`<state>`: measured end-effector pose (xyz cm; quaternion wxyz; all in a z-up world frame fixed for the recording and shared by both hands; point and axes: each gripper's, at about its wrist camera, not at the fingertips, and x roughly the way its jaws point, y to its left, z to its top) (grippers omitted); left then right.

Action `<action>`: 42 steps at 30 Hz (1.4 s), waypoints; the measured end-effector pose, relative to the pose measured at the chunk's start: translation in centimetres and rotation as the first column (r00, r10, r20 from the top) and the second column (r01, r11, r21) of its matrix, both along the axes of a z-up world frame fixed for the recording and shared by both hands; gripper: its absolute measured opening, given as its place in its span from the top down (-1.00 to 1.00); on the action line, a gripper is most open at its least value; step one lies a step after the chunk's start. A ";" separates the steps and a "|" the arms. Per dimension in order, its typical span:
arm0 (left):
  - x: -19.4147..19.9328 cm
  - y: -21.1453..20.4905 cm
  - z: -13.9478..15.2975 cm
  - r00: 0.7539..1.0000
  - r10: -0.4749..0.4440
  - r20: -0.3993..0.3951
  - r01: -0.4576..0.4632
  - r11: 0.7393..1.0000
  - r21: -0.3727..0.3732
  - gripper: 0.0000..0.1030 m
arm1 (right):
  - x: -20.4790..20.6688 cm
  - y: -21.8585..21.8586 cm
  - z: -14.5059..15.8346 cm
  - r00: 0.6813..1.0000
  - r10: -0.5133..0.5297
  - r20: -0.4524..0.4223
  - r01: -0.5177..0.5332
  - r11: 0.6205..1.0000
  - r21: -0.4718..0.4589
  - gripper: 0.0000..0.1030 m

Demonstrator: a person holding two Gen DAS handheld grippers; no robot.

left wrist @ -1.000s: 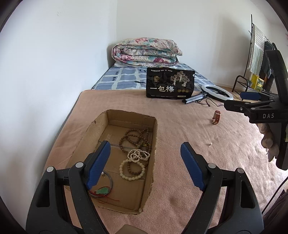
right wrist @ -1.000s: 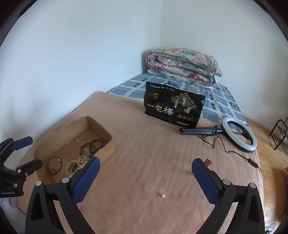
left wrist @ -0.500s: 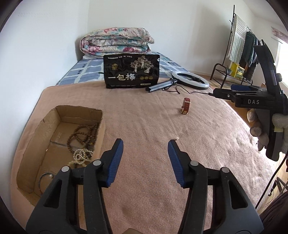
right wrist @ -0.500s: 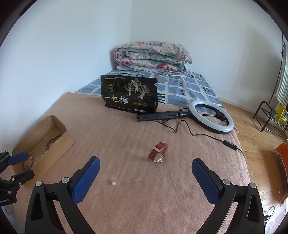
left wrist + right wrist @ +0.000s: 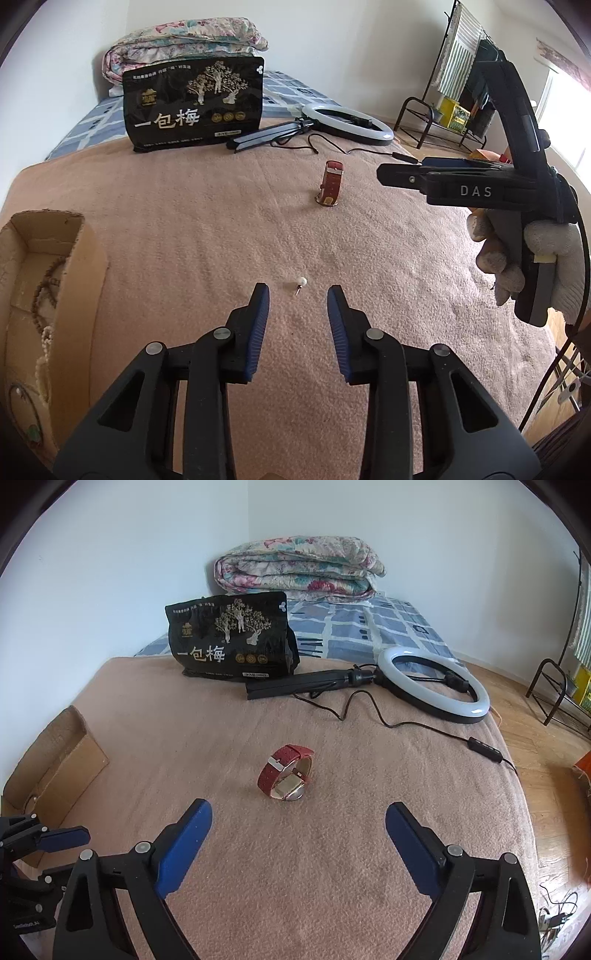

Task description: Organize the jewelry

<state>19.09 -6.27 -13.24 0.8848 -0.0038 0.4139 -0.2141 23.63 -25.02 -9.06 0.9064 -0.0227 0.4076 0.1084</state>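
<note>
Left wrist view: left gripper (image 5: pixel 297 295) has swung off the box (image 5: pixel 51 295), jaws narrowing, empty, around the pearl pin (image 5: pixel 301 283); right gripper (image 5: pixel 298 821) gapes near the watch (image 5: pixel 286 777).

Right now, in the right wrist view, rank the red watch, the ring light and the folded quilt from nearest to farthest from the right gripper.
From the right gripper:
1. Red watch, just ahead of the open jaws, on the pink blanket.
2. Ring light, farther back, to the right.
3. Folded quilt, at the far wall.

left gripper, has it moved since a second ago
Yes. The left gripper has swung away from the cardboard box and down toward the pearl earring, jaws closing but with nothing between them yet.
</note>
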 end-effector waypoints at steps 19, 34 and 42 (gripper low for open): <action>4.2 -2.7 -5.4 0.997 -0.049 -0.065 0.052 0.998 0.045 0.52 | 5.2 3.0 -7.2 0.995 0.014 -0.096 -0.016 1.000 -0.026 -0.69; 4.4 -3.1 -5.8 0.996 -0.060 -0.066 0.063 0.997 0.050 0.81 | 7.7 3.4 -9.0 0.990 -0.051 -0.130 0.042 0.997 -0.070 -0.32; 4.5 -2.8 -5.7 0.996 -0.045 -0.071 0.047 0.998 0.034 0.87 | 7.6 2.5 -8.8 0.988 -0.043 -0.145 0.039 0.999 -0.033 0.38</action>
